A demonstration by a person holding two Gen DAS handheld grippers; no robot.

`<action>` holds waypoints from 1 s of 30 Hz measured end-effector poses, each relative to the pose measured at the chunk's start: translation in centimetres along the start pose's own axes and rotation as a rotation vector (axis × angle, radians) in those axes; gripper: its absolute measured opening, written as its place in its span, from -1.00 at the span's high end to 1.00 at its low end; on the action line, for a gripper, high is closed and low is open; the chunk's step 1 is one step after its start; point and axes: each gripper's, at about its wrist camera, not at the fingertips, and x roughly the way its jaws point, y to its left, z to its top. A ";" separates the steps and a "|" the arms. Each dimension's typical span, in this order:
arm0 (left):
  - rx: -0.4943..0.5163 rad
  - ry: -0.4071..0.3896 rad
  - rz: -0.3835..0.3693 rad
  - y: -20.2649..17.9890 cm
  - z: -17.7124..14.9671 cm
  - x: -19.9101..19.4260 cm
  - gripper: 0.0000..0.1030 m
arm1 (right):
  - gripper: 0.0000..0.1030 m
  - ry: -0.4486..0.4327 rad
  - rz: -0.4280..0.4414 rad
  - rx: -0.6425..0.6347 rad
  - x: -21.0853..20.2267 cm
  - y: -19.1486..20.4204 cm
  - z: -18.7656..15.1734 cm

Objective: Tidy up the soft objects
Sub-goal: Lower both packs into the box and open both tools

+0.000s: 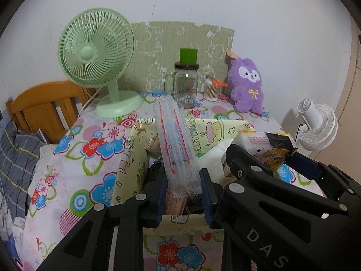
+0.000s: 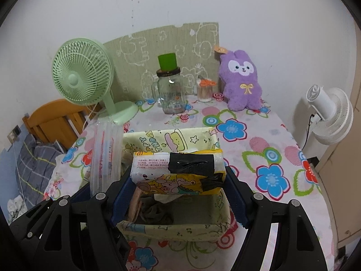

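The left gripper [image 1: 183, 199] pinches the near end of a clear, ribbed, air-filled plastic packing cushion with red lines [image 1: 174, 142]; its blue pads press both sides. The right gripper [image 2: 179, 180] clamps the two short ends of a soft yellow cartoon-printed tissue pack with a black patch on top [image 2: 178, 169], its jaws standing wide around the pack.

Both things hang over the pale yellow cartoon-printed fabric storage box [image 2: 169, 228] at the near middle of the floral tablecloth [image 2: 270, 146]. Rolled cloth pieces [image 2: 153, 212] already lie inside the box.

The cushion is probably very light, springy and slippery, and it sticks far out past the pads, so the end grip lets it swing; a hold nearer its middle would steady it. A hard squeeze could burst a cell. The tissue pack is likely light and squashy; its film wrap may slide, and gripping across the ends buckles it slightly.

Farther back, a purple plush rabbit with a yellow bow [image 2: 241, 81] sits at the far right, apart from the box, probably soft and easy to grip anywhere on its body.
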 end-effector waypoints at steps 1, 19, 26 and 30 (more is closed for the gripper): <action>-0.002 0.008 -0.004 0.1 0.0 0.3 0.40 | -0.51 0.008 0.004 0.002 0.4 0.0 -0.1; -0.013 0.060 -0.016 1.0 0.6 2.5 -0.19 | -0.51 0.006 0.045 0.004 2.9 0.9 0.7; -0.011 0.051 -0.018 1.3 1.3 2.8 -0.39 | -0.51 -0.020 0.074 0.010 3.6 1.1 1.7; -0.019 0.063 -0.018 1.5 1.2 3.4 -0.45 | -0.54 -0.012 0.074 -0.016 4.3 1.4 1.9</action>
